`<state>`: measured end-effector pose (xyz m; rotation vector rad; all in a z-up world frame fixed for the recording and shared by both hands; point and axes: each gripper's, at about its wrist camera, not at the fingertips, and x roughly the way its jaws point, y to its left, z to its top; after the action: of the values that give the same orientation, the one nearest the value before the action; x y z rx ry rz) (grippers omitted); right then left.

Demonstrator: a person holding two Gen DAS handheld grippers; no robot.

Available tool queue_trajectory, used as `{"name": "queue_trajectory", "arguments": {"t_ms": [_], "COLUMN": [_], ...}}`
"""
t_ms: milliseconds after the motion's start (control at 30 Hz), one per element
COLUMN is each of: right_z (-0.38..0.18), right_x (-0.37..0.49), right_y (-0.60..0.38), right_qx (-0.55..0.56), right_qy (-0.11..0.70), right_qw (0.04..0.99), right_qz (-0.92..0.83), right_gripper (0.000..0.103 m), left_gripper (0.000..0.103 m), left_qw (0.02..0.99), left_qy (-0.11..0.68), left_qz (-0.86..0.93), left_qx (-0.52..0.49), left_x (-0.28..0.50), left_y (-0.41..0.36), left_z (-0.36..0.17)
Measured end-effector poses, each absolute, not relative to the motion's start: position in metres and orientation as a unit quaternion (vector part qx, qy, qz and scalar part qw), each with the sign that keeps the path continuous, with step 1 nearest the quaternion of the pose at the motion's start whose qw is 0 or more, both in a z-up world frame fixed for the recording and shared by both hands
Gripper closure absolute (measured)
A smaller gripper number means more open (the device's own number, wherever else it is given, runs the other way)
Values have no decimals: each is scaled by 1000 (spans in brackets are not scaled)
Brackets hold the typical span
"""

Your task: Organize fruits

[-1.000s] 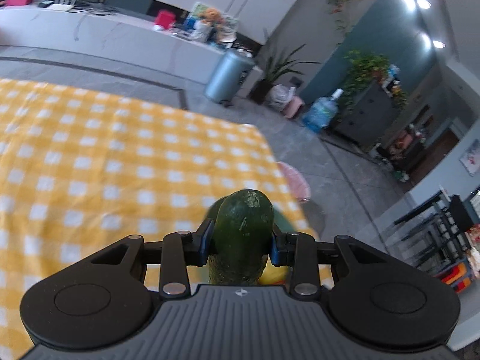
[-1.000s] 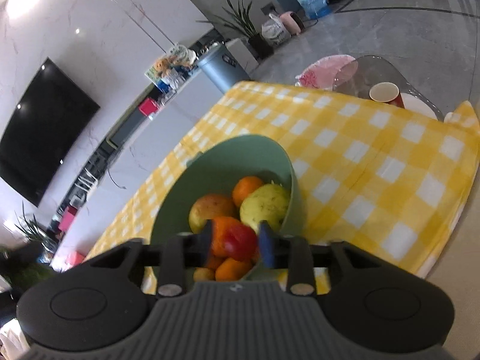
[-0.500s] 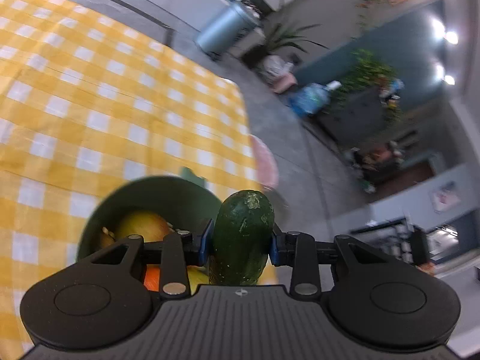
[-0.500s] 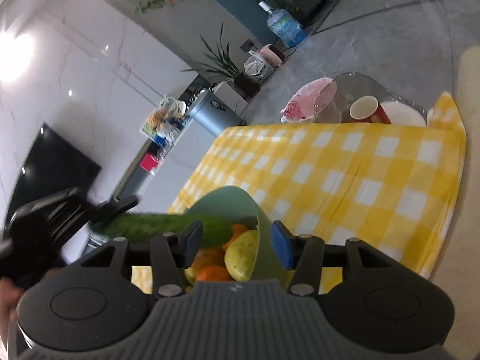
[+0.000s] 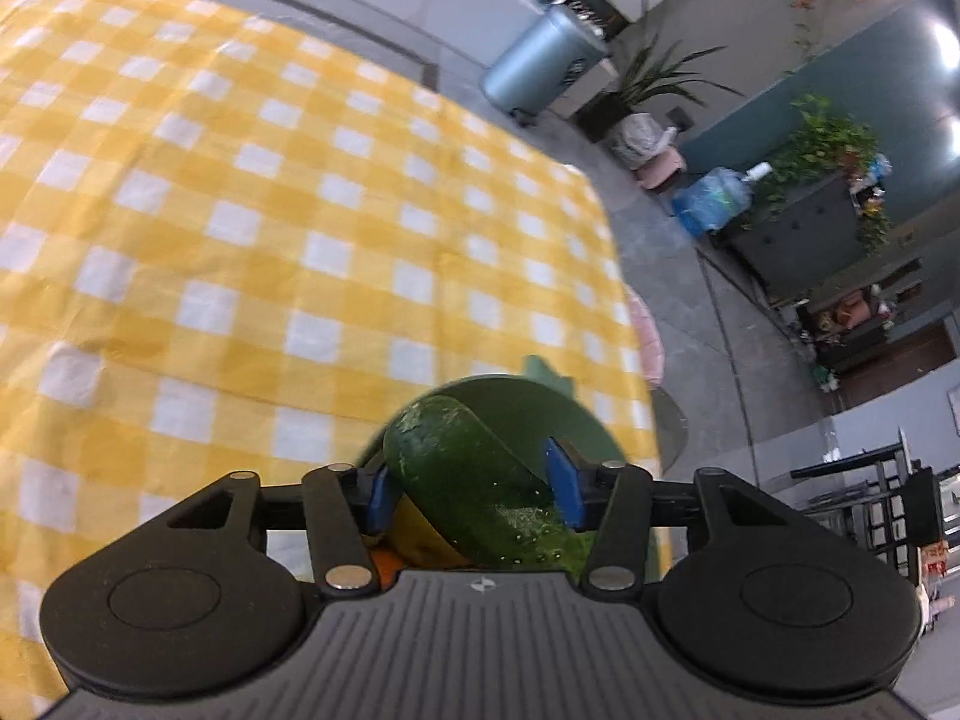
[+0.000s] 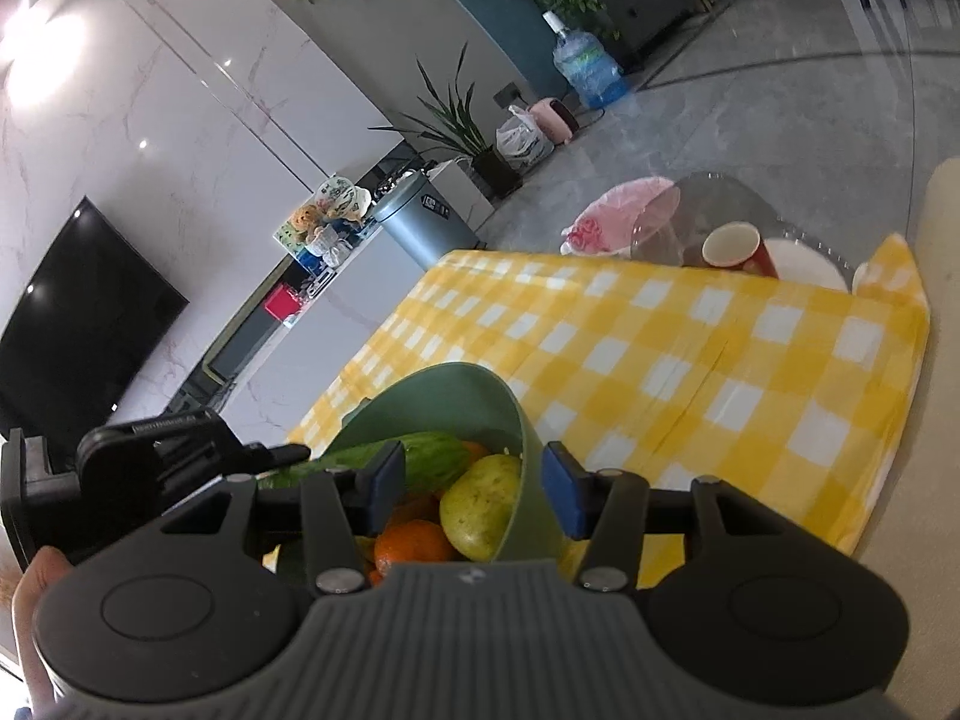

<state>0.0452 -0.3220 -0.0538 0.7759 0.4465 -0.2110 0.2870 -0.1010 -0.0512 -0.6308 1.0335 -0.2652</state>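
1. Cucumber [image 5: 474, 480]: lying tilted across the fruit in the green bowl [image 5: 576, 420], its rounded end up toward the far rim, its lower part running under the left gripper [image 5: 471, 486].
2. Left gripper: jaws opening, cucumber between the blue pads but seemingly no longer pinched; gap visible at the right pad, left pad too close to call.
3. Right gripper [image 6: 474, 489]: set at a middling width, nothing between the pads, hovering just over the near rim of the bowl [image 6: 522, 420].
4. Also in the bowl, from the right wrist view: a yellow-green pear [image 6: 480, 504] and an orange [image 6: 414, 546], both touching or just under the cucumber [image 6: 414, 459].
5. Bowl standing on the yellow checked tablecloth [image 5: 240, 210], near the table's corner.
6. Handling, as a judgement: firm and stiff, moderately heavy for its length, waxy bumpy skin likely a little slippery; long shape prone to pivoting if held near one end.
7. Best hold, if needed again: across the middle of its length, pads on opposite sides, pressure moderate to avoid bruising.
8. Risk: resting on rounded fruit, liable to roll or slide toward the rim once let go.
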Motion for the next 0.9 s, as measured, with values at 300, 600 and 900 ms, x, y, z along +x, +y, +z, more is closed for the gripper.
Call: {"name": "queue_trajectory", "arguments": {"t_ms": [300, 600, 900], "right_z": [-52, -52, -35], "right_x": [46, 48, 57], "right_y": [-319, -320, -302], "right_qx": [370, 372, 273], "right_qy": [217, 221, 307], "right_qw": [898, 897, 908], "right_qz": [-99, -91, -73], "right_gripper": [54, 54, 50], "left_gripper": [27, 24, 19], "left_qw": [877, 921, 915], "left_qy": [449, 373, 387], "left_qz": [-149, -106, -114], "left_qx": [-87, 35, 19], "left_x": [281, 250, 201], "left_y": [-133, -138, -124], "left_z": [-17, -1, 10]}}
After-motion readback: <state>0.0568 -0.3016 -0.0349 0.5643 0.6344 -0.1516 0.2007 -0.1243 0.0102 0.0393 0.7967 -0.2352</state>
